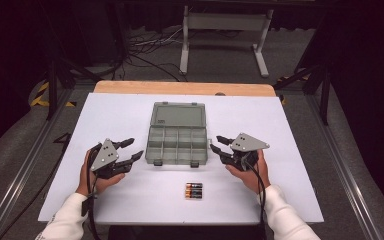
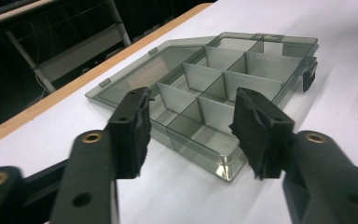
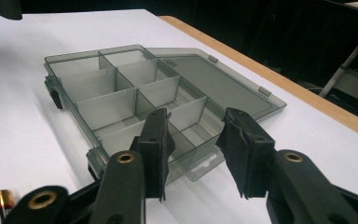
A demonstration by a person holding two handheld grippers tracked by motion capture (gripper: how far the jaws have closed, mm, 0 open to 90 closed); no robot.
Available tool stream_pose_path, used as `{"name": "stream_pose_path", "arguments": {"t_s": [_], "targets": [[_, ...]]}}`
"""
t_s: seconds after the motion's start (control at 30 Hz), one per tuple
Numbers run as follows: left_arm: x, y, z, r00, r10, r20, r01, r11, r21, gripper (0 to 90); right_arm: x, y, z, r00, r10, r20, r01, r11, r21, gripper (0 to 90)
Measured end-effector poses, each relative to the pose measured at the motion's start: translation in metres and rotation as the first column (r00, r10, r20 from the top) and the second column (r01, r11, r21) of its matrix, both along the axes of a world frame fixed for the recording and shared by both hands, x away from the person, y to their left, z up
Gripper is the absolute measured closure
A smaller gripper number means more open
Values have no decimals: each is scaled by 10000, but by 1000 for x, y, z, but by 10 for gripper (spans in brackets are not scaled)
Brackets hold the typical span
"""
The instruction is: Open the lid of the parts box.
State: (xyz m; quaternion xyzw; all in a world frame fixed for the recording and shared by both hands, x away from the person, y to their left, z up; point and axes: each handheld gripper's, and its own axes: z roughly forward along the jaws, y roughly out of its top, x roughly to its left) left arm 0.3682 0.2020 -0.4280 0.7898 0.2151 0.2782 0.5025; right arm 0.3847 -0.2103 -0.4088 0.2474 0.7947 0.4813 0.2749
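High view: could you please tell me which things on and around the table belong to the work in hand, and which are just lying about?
In use: the open compartment box, the batteries, the left gripper, the right gripper.
Lying about: the white stand and cables on the floor behind.

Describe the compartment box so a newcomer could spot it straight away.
On the white table, look to the middle, between the left gripper and the right gripper. There lies a smoky-grey see-through compartment box, its lid folded flat open toward the far edge. Unlike the small batteries nearer the person, it is wide, translucent and split by dividers into empty cells.
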Motion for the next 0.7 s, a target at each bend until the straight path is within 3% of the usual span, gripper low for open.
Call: {"name": "stream_pose_path", "arguments": {"t_s": [0.3,0.6,0.7], "targets": [[-10,6,-8,9991,416,-90,-415,9991,102,217,-9,-13,-4,9999,-126,-63,125,9999,-39,496],[-20,13,-20,9976,597,-358,-585,9977,341,94,-21,-17,-16,9991,-227,-359,213,9990,-390,261],[-22,15,-23,9972,610,-430,-597,9978,304,79,-24,-16,-18,9991,-216,-377,193,9981,-586,239]]}}
